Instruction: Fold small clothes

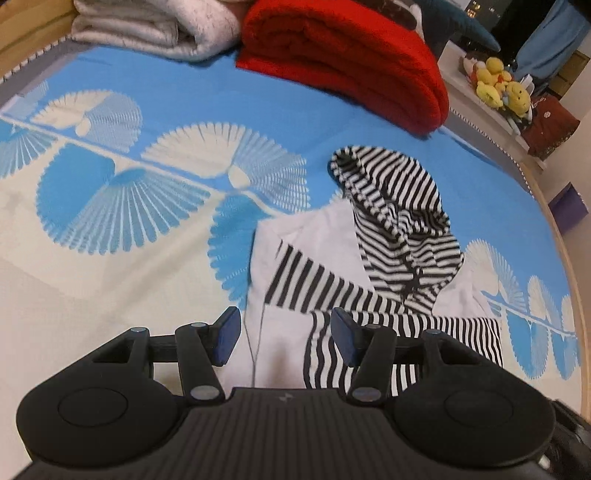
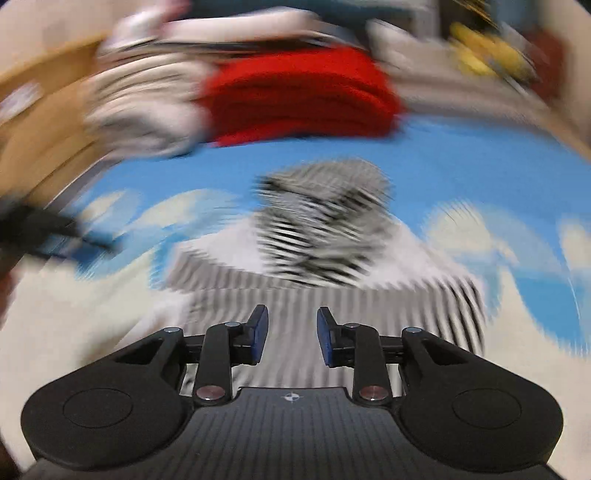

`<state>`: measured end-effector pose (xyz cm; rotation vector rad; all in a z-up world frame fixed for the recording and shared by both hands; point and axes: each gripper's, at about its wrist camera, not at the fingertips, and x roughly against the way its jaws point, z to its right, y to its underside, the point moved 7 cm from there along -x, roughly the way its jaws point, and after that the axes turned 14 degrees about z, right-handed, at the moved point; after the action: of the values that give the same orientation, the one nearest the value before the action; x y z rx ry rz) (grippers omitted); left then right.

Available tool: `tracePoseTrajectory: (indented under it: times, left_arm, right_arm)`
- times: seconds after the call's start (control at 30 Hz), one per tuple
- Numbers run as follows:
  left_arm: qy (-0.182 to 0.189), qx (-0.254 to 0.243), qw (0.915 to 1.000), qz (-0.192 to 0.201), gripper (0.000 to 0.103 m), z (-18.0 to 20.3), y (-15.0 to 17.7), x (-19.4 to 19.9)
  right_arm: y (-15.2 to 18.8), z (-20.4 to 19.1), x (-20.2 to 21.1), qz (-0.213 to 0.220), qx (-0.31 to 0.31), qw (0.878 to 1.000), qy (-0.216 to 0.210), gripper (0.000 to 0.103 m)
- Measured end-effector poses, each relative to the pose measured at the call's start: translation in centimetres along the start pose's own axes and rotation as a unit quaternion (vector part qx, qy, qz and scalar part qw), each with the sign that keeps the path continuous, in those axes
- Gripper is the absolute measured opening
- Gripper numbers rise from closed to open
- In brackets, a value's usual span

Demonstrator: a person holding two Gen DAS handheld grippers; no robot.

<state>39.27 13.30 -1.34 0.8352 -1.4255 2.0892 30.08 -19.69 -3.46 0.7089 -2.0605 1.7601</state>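
Observation:
A small white hooded top with black-and-white striped hood and sleeves (image 1: 354, 258) lies on the bed, sleeves folded across its body. My left gripper (image 1: 284, 336) is open and empty, just above the garment's near edge. In the right wrist view the picture is motion-blurred; the same garment (image 2: 314, 251) lies ahead. My right gripper (image 2: 291, 336) is open and empty above its striped lower part.
The bed cover (image 1: 147, 240) is blue and cream with fan patterns. A folded red blanket (image 1: 343, 62) and a folded grey-white blanket (image 1: 155, 29) lie at the far end. Yellow plush toys (image 1: 498, 85) sit on a shelf beyond the bed's right wooden edge (image 1: 576, 295).

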Motion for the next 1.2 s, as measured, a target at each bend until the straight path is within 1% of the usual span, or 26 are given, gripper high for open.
tracePoseTrajectory:
  times: [0.03, 0.07, 0.1, 0.13, 0.17, 0.2, 0.23, 0.27, 0.3, 0.33, 0.37, 0.43, 0.47, 0.5, 0.53, 0.57, 0.6, 0.63, 0.67, 0.73, 0.8, 0.83, 0.93, 1.03, 1.1, 1.2]
  left_arm:
    - [-0.001, 0.002, 1.0000, -0.006, 0.056, 0.0, 0.4, -0.4]
    - [0.000, 0.005, 0.9999, -0.013, 0.049, 0.1, 0.7, -0.8]
    - [0.004, 0.006, 0.9998, -0.019, 0.046, 0.3, 0.9, -1.1]
    - [0.006, 0.005, 0.9997, -0.023, 0.044, 0.5, 1.2, -1.4]
    - [0.007, 0.002, 0.9997, -0.025, 0.044, 0.8, 1.5, -1.7]
    - [0.007, -0.004, 0.9996, -0.026, 0.044, 1.1, 1.7, -1.9]
    - [0.006, -0.012, 0.9995, -0.028, 0.044, 1.5, 1.9, -2.2]
    - [0.005, -0.019, 0.9993, -0.031, 0.044, 1.8, 2.2, -2.6]
    - [0.003, -0.027, 0.9991, -0.034, 0.044, 2.1, 2.5, -3.0]
    - [0.002, -0.031, 0.9988, -0.038, 0.044, 2.3, 2.8, -3.3]
    - [0.002, -0.034, 0.9985, -0.042, 0.044, 2.6, 3.1, -3.6]
    - [0.004, -0.044, 0.9977, -0.052, 0.044, 3.1, 3.9, -4.3]
    - [0.003, -0.051, 0.9970, -0.057, 0.044, 3.3, 4.4, -4.7]
    - [0.002, -0.058, 0.9963, -0.064, 0.044, 3.4, 5.0, -5.2]
    - [-0.002, -0.064, 0.9953, -0.074, 0.044, 3.4, 5.9, -5.8]
    - [-0.007, -0.067, 0.9939, -0.087, 0.044, 3.2, 6.8, -6.4]
    - [-0.012, -0.069, 0.9922, -0.103, 0.044, 3.0, 7.7, -7.0]
    - [-0.018, -0.069, 0.9903, -0.119, 0.044, 2.7, 8.7, -7.6]
    - [-0.021, -0.070, 0.9894, -0.126, 0.044, 2.5, 9.3, -7.9]
    - [-0.025, -0.082, 0.9890, -0.121, 0.044, 2.5, 9.5, -8.0]
    - [-0.029, -0.079, 0.9896, -0.116, 0.044, 2.8, 9.0, -7.5]
    - [-0.028, -0.077, 0.9907, -0.109, 0.044, 3.1, 8.5, -7.1]
    - [-0.005, -0.089, 0.9936, -0.069, 0.047, 4.8, 6.3, -5.3]
    - [0.000, -0.111, 0.9934, -0.031, 0.051, 6.0, 4.7, -4.0]
    - [-0.005, -0.115, 0.9931, -0.022, 0.051, 6.5, 4.1, -4.1]
    - [-0.012, -0.113, 0.9933, -0.022, 0.051, 6.5, 4.1, -4.3]
  right_arm:
    - [0.7, 1.7, -0.8, -0.018, -0.032, 0.999, 0.030, 0.030]
    - [1.5, 3.3, -1.6, -0.036, -0.060, 0.996, 0.047, 0.030]
    - [2.5, 4.8, -2.3, -0.053, -0.093, 0.993, 0.057, 0.030]
    - [3.6, 6.7, -2.7, -0.067, -0.138, 0.985, 0.074, 0.030]
    - [4.8, 8.9, -3.2, -0.085, -0.186, 0.974, 0.102, 0.030]
    - [6.4, 11.5, -3.4, -0.108, -0.223, 0.958, 0.142, 0.030]
    - [7.9, 13.5, -3.4, -0.127, -0.237, 0.947, 0.178, 0.028]
    - [9.1, 14.9, -3.2, -0.134, -0.252, 0.937, 0.199, 0.005]
    - [9.5, 15.7, -2.9, -0.132, -0.273, 0.932, 0.201, 0.001]
    - [9.3, 15.8, -2.6, -0.133, -0.280, 0.930, 0.194, 0.002]
    - [8.9, 15.7, -2.2, -0.132, -0.273, 0.934, 0.186, 0.004]
    - [7.9, 15.3, -2.0, -0.109, -0.248, 0.946, 0.178, 0.012]
    - [7.9, 15.3, -1.9, -0.103, -0.247, 0.948, 0.173, 0.019]
    - [8.5, 15.7, -2.2, -0.113, -0.261, 0.943, 0.171, 0.020]
    - [9.2, 16.2, -2.5, -0.132, -0.279, 0.935, 0.175, 0.019]
    - [9.8, 16.6, -2.6, -0.138, -0.296, 0.928, 0.178, 0.013]
    - [9.7, 16.7, -2.3, -0.134, -0.296, 0.928, 0.180, 0.013]
    - [9.2, 16.4, -2.1, -0.134, -0.281, 0.933, 0.182, 0.013]
    - [8.3, 15.9, -1.8, -0.125, -0.261, 0.940, 0.182, 0.018]
    - [6.9, 15.4, -1.7, -0.103, -0.232, 0.950, 0.179, 0.021]
    - [5.9, 15.1, -1.5, -0.089, -0.221, 0.956, 0.173, 0.021]
    - [5.5, 15.0, -1.4, -0.087, -0.218, 0.957, 0.172, 0.022]
    - [4.1, 14.0, -1.6, -0.080, -0.207, 0.961, 0.164, 0.030]
    - [1.9, 12.2, -1.3, -0.061, -0.173, 0.973, 0.139, 0.034]
    - [0.5, 10.8, -1.3, -0.048, -0.132, 0.983, 0.122, 0.039]
    - [-0.7, 9.4, -0.9, -0.031, -0.062, 0.991, 0.112, 0.043]
